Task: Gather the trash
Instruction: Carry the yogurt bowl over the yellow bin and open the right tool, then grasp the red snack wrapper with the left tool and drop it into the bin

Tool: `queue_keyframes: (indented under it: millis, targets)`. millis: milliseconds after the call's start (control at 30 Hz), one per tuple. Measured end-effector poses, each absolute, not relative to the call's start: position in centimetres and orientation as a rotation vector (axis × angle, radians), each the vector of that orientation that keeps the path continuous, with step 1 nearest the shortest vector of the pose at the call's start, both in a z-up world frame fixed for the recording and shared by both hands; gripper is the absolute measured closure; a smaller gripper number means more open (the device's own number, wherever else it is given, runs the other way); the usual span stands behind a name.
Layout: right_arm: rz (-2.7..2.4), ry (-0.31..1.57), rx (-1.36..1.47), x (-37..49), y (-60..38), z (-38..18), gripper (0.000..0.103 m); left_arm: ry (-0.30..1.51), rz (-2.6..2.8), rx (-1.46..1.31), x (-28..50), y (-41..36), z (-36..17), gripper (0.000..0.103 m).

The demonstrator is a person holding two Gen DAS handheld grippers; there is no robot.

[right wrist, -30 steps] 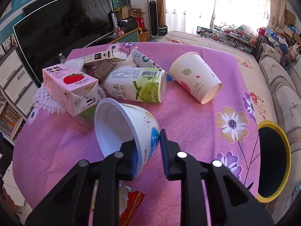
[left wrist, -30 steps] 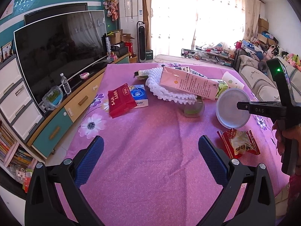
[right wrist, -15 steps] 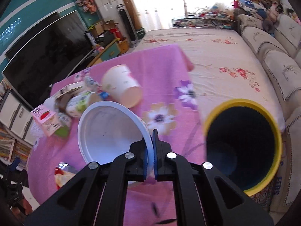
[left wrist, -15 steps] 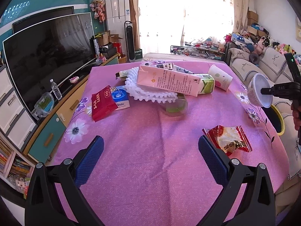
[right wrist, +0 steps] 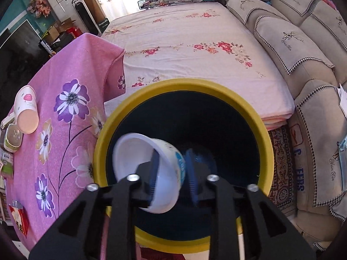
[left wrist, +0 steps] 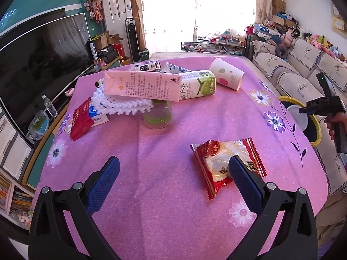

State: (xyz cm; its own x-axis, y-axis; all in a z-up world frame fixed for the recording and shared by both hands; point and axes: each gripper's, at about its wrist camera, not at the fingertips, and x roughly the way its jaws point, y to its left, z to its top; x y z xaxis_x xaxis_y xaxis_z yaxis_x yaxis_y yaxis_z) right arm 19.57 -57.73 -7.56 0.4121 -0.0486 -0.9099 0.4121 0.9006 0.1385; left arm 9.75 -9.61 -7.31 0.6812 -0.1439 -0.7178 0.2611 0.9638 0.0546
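My right gripper [right wrist: 172, 174] hangs over the mouth of a yellow-rimmed bin [right wrist: 180, 85] beside the table. Its jaws have parted and the white cup with blue print [right wrist: 147, 151] is blurred and tilted between them, slipping over the dark opening. My left gripper [left wrist: 173, 179] is open and empty, low over the pink flowered tablecloth [left wrist: 151, 147]. A red snack wrapper [left wrist: 225, 160] lies just by its right finger. Farther back lie a pink carton [left wrist: 143, 85], a green-labelled bottle [left wrist: 199, 84] and a paper cup [left wrist: 227, 73] on its side.
A white foam net [left wrist: 121, 104], a clear cup [left wrist: 158, 117], a red packet [left wrist: 80, 119] and a blue tissue pack [left wrist: 95, 114] lie at the table's left. A TV [left wrist: 43, 60] stands left, a sofa [right wrist: 303, 43] and floral bed [right wrist: 195, 43] right.
My right gripper carried the white cup from the table out over the bin and its jaws opened, so the cup is dropping. My left gripper moved toward the snack wrapper.
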Motion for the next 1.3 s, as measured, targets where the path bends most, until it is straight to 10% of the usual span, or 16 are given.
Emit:
queue_keyframes:
  millis: [700,933,1300]
  targets:
    - [-0.197,1.033,0.306,18.0,-54.0,-4.7,0.059,0.961,-0.341,0.218,12.8,-16.7,-12.8,0.004]
    - [-0.187,1.035,0.302,17.9,-53.8,-5.2,0.059,1.003,-0.373,0.142,13.5,-16.1,-12.9,0.057]
    - [-0.196,0.994,0.282,16.6,-54.2,-4.0,0.059,0.945,-0.465,0.182,12.6,-18.7,-9.7,0.075]
